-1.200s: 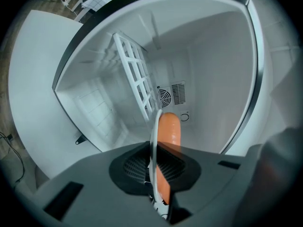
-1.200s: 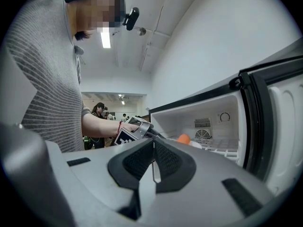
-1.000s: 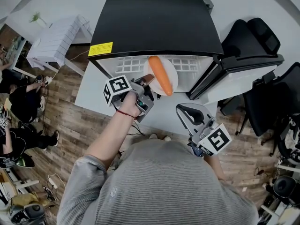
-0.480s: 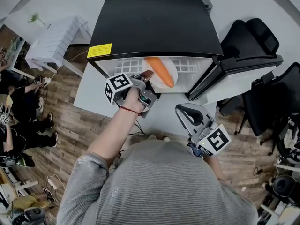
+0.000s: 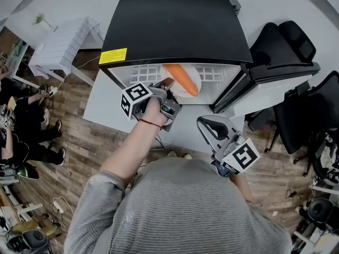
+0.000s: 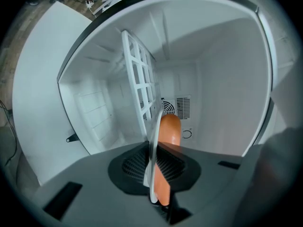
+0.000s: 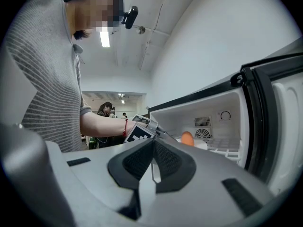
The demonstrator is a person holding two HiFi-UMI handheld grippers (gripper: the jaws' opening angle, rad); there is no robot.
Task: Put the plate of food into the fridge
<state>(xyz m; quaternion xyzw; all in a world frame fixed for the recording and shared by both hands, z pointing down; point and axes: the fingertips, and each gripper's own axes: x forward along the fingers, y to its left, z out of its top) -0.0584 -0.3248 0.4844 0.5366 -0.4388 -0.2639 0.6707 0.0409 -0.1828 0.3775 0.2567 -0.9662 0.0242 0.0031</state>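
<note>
– Holding that black-topped, white-lined fridge open, its door swung out to the right: why?
– So the left gripper can reach straight in. Its jaws pinch the near rim of the round white plate, which is over the white wire shelf, just inside the opening (resting on it or not, I cannot tell)
– And the long orange carrot-like food?
– It lies across the plate; I think the edge grip keeps the jaws off it. The right gripper waits outside, closed on nothing, since one hand carries the load
– What differs from a second ago?
– The plate stuck out in front then; now it is further in, the food partly under the fridge's top edge. The right gripper has kept still
</note>
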